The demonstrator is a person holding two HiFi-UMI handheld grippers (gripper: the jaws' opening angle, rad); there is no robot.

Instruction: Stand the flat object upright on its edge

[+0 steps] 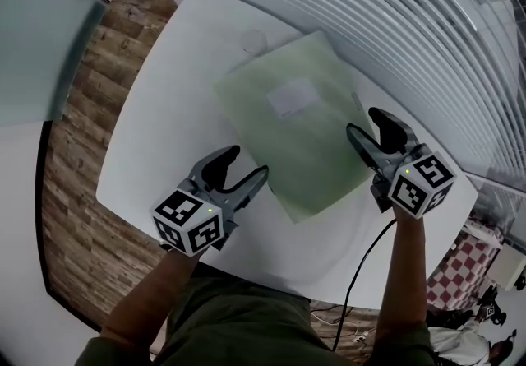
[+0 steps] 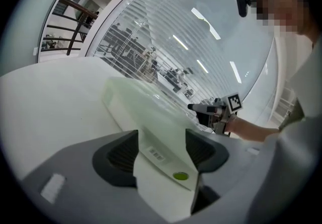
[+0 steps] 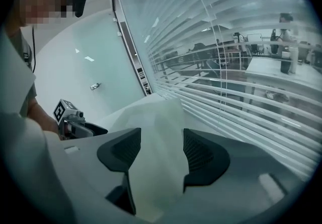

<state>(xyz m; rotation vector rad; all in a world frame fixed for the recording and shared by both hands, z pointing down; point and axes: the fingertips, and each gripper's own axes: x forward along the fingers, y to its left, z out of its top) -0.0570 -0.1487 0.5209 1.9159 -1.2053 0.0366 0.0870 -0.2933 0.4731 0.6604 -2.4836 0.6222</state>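
Pale green flat folder (image 1: 316, 150) is lying flat on the white desk (image 1: 164, 134), not stood up yet. Left gripper (image 1: 249, 160) sits at the folder's near-left edge and right gripper (image 1: 362, 122) at its right edge. Both sets of jaws are spread wide around the folder's edge, not clamping it.

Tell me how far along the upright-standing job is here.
Done: nothing; the green flat object lies flat on the table. In hand: left gripper and right gripper flank it, jaws open, not gripping. Remaining: grip it, tip it onto an edge.
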